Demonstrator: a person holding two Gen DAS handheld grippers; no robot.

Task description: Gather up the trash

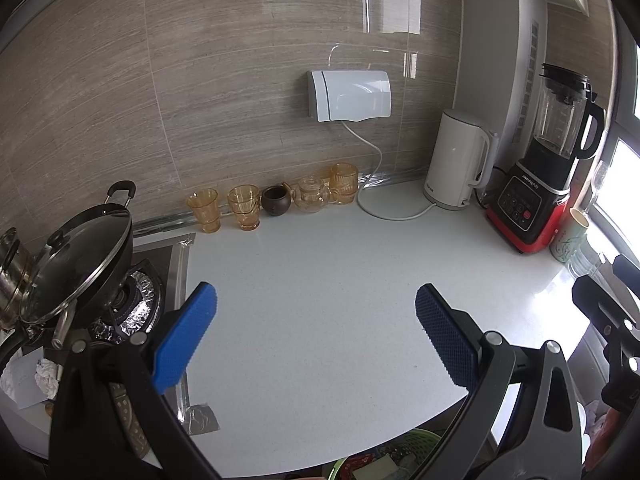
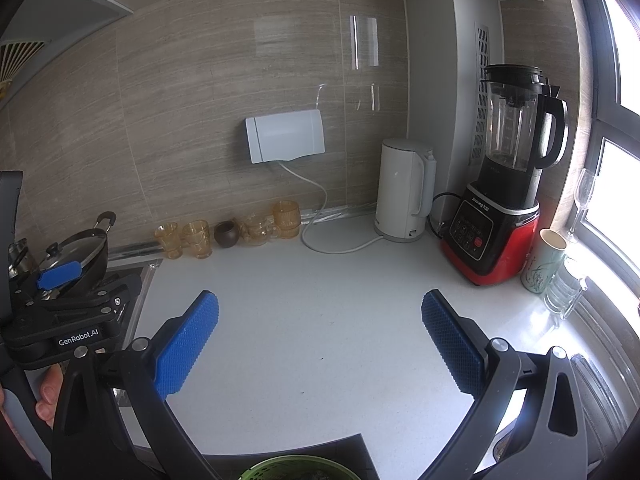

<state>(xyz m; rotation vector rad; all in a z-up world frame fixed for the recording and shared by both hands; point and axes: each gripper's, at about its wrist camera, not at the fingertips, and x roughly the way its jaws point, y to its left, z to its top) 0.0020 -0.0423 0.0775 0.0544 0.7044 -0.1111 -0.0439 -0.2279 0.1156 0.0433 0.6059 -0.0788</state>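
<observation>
My left gripper is open over bare white counter, with nothing between its blue pads. My right gripper is open too, over the same counter and empty. A green mesh basket sits below the counter's front edge; a red wrapper and a pale green scrap lie in it. The basket's rim also shows at the bottom of the right wrist view. A crumpled white tissue lies at the far left beside the stove, on a sheet of paper.
A wok with a glass lid sits on the foil-lined stove at left. Amber glasses, a brown teapot and a glass teapot line the wall. A white kettle, a red blender and a cup stand at right. A hand holds the left gripper.
</observation>
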